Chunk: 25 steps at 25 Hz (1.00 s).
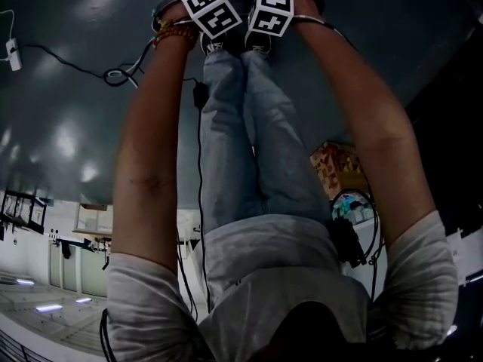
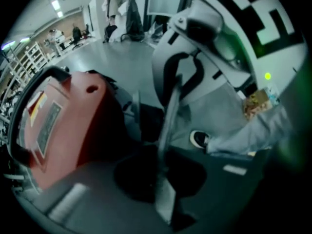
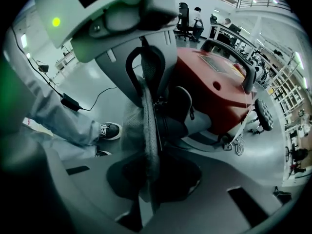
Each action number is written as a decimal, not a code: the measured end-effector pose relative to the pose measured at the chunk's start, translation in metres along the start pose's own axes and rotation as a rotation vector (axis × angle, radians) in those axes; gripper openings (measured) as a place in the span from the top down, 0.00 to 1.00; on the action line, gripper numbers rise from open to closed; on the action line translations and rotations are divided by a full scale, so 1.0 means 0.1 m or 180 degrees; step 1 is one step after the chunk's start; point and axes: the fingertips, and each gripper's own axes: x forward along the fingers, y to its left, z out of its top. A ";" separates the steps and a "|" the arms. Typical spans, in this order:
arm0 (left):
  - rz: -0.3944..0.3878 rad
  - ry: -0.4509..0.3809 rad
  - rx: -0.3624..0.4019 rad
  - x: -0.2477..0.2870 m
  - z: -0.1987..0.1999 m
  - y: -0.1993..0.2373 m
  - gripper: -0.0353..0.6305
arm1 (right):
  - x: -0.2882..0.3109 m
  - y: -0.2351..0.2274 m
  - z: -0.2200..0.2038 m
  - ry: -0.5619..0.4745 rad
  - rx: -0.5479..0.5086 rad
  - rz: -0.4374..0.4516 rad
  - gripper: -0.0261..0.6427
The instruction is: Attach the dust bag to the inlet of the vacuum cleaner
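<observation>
The red vacuum cleaner with a black handle stands on the grey floor; it also fills the left of the left gripper view. The grey fabric dust bag hangs edge-on in front of the vacuum's dark front end. My right gripper is shut on its lower edge. My left gripper is shut on the same bag, seen as a thin strip. In the head view only the two marker cubes show, side by side at the top; the jaws are hidden.
A black cable with a power brick runs over the floor by the person's shoes. A printed cardboard box sits to the right. People and office chairs are far behind the vacuum, with shelving along one side.
</observation>
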 end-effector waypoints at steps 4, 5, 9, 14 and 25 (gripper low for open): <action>0.0035 -0.0010 -0.0131 -0.02 0.01 0.06 0.90 | -0.02 -0.09 0.04 -0.0071 0.0151 0.0019 0.90; 0.0028 -0.0028 -0.0154 -0.03 0.02 0.06 0.89 | -0.03 -0.09 0.03 -0.0075 0.0211 0.0040 0.90; 0.0079 -0.0074 -0.0179 -0.10 0.04 0.03 0.84 | -0.07 -0.05 -0.07 -0.0091 0.0346 0.0076 0.87; 0.0232 -0.0169 -0.0271 -0.28 0.04 -0.08 0.83 | -0.30 0.00 -0.07 -0.0198 0.0500 -0.0016 0.84; 0.0405 -0.0474 -0.0450 -0.46 0.18 -0.17 0.94 | -0.61 0.12 0.26 -0.0699 0.0805 -0.0196 0.94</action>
